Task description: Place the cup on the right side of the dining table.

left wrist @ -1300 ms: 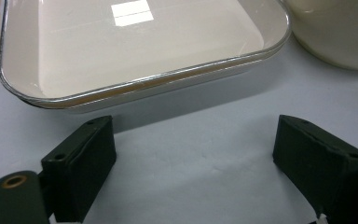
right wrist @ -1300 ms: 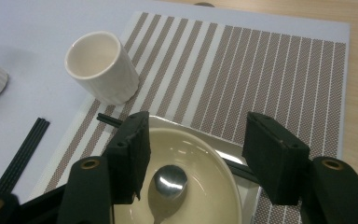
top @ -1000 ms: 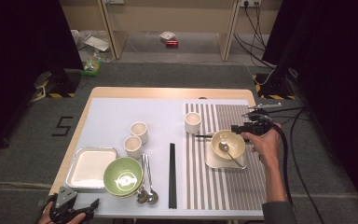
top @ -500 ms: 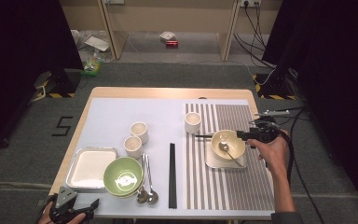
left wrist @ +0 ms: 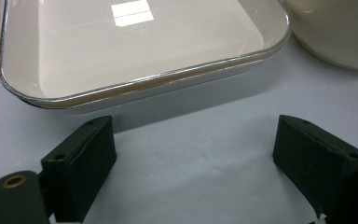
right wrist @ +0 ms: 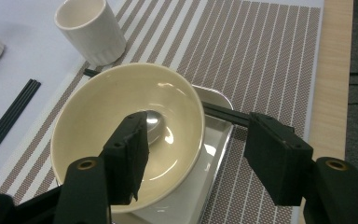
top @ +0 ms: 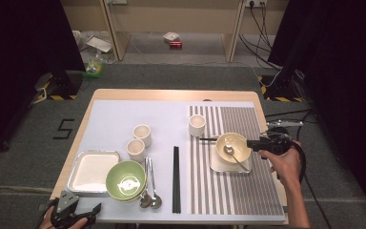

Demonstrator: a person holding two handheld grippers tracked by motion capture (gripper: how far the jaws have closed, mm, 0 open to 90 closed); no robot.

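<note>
A high view looks down on a tabletop [top: 124, 114] set with dishes. At the right, a person's hand holds the right claw [top: 253, 144] level, just beside the right rim of a cream bowl [top: 233, 145]. The bowl sits on a small square tray [top: 217, 164] on a striped placemat [top: 262, 191], with a metal spoon [top: 232, 153] resting inside it, its handle leaning out over the near rim.

In the right gripper view the claw [right wrist: 196, 154] stands wide and holds nothing. One jaw hangs over the bowl's [right wrist: 98, 121] inside, the other outside, so the rim lies between them without contact. A dark stick [right wrist: 223, 112] lies across the tray [right wrist: 214, 140] under the bowl's far side.

Judging from this, the likely risks are a thin-rim pinch that lets the bowl tip or slip, the inner jaw knocking the spoon bowl [right wrist: 154, 122], or the spoon sliding out if the bowl is lifted at a tilt.

The left claw [top: 83, 212] rests at the tabletop's near left corner. The left gripper view shows its jaws wide apart and empty [left wrist: 196, 158], just short of a white rectangular tray [left wrist: 140, 46].

The high view gives the whole layout: a green bowl [top: 126, 180], two spoons [top: 150, 191], black chopsticks [top: 176, 179] and three white cups [top: 142, 135]. The gripper views reveal the gap at each claw, which is too small to read from above.
</note>
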